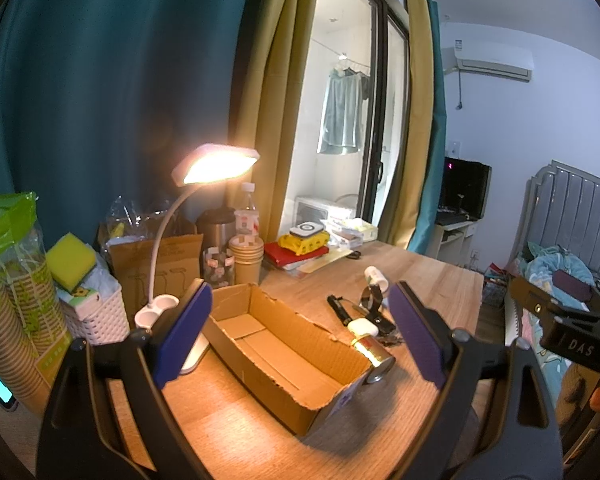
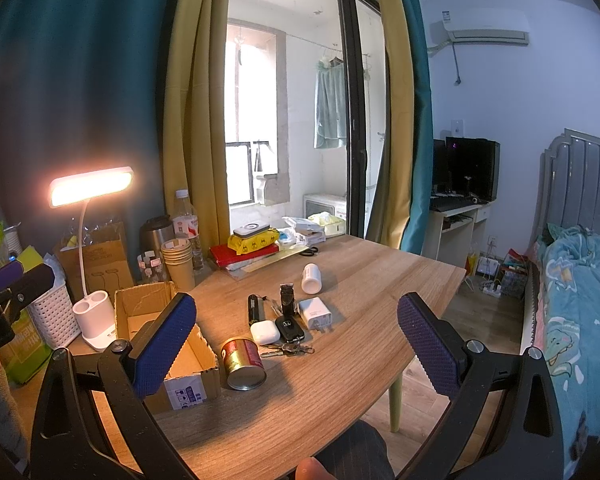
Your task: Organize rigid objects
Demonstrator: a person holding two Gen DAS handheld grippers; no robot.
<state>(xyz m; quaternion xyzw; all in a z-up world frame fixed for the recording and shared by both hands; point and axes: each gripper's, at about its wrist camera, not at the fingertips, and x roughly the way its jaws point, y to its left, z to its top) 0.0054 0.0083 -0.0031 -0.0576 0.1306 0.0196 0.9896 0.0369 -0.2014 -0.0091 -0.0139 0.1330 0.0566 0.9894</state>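
The left gripper (image 1: 300, 328) is gaping wide, framing the empty cardboard box (image 1: 288, 356). The right gripper (image 2: 296, 344) is spreading wide too, the tin can (image 2: 243, 364) lying between its fingers.

A lit white gooseneck desk lamp (image 1: 216, 164) (image 2: 91, 186) glares warm; beside it daylight enters; fisheye edges bend and darken.

The table (image 2: 340, 360) is smooth wood. The box (image 1: 284, 360) is rough brown cardboard. The can (image 2: 242, 362) is shiny metal.
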